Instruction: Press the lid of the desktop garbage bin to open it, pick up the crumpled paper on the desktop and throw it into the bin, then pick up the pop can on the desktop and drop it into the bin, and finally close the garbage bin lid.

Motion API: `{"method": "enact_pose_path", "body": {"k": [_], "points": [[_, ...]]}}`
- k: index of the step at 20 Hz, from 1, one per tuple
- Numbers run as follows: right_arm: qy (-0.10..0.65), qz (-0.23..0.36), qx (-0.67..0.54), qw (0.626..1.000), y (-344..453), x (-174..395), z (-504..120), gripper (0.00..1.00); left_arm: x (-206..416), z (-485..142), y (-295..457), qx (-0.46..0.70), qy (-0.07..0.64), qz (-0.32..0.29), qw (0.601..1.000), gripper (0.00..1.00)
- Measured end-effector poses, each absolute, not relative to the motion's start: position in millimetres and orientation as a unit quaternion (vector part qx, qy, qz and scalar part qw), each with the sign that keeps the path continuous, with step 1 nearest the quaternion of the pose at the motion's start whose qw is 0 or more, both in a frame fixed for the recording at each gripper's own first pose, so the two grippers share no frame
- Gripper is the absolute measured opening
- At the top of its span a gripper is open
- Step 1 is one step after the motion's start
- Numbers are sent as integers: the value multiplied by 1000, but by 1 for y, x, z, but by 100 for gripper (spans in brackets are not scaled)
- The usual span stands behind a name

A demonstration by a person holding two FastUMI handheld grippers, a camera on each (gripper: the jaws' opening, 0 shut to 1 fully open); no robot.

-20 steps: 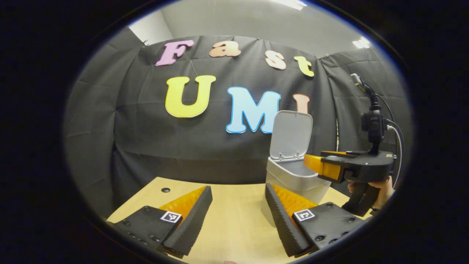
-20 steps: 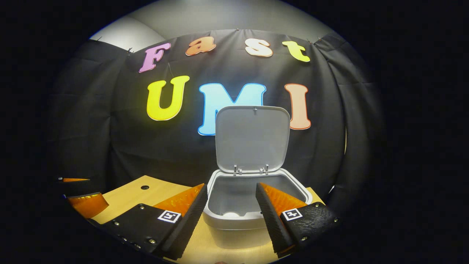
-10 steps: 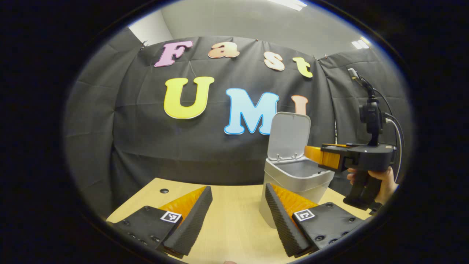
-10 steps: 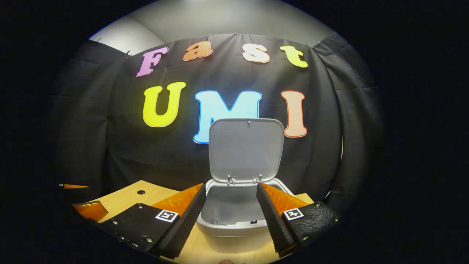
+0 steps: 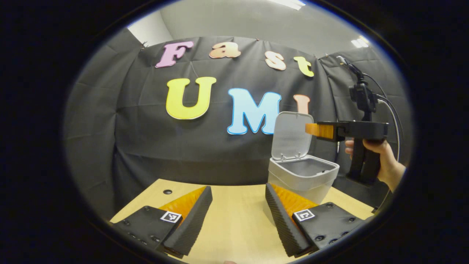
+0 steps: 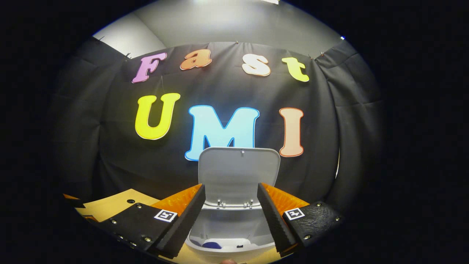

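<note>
While lid [image 6: 238, 172] upright, smooth rectangular bin [image 5: 302, 176] (plastic)

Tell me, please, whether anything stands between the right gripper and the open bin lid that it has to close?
Nothing visible does. The right gripper hangs open above the bin, facing the upright lid, with only air between its fingers and the lid.
</note>
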State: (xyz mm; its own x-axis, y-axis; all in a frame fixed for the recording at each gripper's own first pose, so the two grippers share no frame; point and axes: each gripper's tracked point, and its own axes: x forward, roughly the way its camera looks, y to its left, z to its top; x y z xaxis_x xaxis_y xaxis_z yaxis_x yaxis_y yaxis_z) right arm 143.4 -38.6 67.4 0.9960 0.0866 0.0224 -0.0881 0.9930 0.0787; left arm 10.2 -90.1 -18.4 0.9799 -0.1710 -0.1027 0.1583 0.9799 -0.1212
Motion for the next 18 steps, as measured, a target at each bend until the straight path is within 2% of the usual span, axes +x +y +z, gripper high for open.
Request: {"method": "enact_pose_path", "body": {"k": [3,4,5,6,12,14,15,16,17,18], "points": [[-11,37,52,998,-39,156,83,91,13,-14,-78,-45,45,-75,995,96],[-11,33,56,998,-41,162,87,91,15,-11,-76,-39,41,-74,996,100],[-11,27,57,998,-43,167,93,91,16,-10,-74,-33,38,-75,996,95],[-14,20,58,998,-45,171,99,91,16,-11,-73,-31,37,-78,996,100],[-24,-7,53,998,-56,206,133,91,21,-19,-76,-47,48,-127,990,100],[-23,-9,51,998,-59,218,140,91,22,-23,-72,-52,54,-125,989,100],[-23,-7,55,998,-58,225,143,91,22,-25,-71,-55,57,-123,989,95],[-21,-4,60,998,-56,231,145,91,23,-27,-69,-61,59,-120,989,100],[-18,1,65,998,-55,236,146,91,22,-30,-68,-66,60,-117,989,95],[-14,5,70,997,-53,241,144,91,23,-31,-67,-68,61,-112,990,97]]}}
